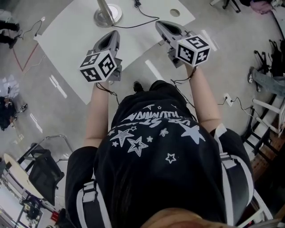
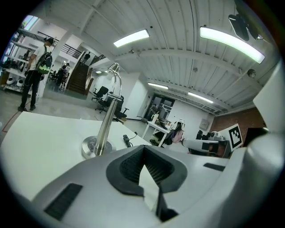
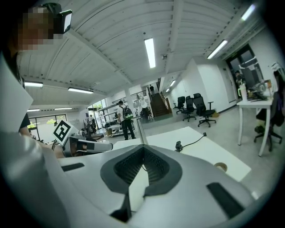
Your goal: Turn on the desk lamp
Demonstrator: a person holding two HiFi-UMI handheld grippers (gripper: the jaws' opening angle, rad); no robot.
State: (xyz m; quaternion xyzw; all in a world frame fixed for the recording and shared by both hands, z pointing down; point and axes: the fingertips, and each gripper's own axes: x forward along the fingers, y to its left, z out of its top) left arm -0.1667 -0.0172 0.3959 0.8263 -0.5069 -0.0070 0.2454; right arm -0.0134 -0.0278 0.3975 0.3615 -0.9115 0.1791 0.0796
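The desk lamp stands at the far side of the white table (image 1: 71, 40): a round metal base (image 1: 107, 15) (image 2: 95, 146) with a chrome pole (image 2: 107, 118) (image 3: 141, 132) curving over at the top. Its black cable (image 1: 144, 18) runs right across the table, with a small black block (image 2: 127, 140) (image 3: 178, 145) on it. My left gripper (image 1: 113, 34) (image 2: 144, 167) hovers over the table short of the base, shut and empty. My right gripper (image 1: 161, 24) (image 3: 143, 165) is level with it to the right, also shut with nothing held. Neither touches the lamp.
A round hole (image 1: 175, 12) (image 3: 220, 166) sits in the table's far right part. A black chair (image 1: 42, 173) and a round table stand behind me at the left. A person with a backpack (image 2: 34, 67) stands beyond the table, and office chairs (image 3: 196, 107) are further off.
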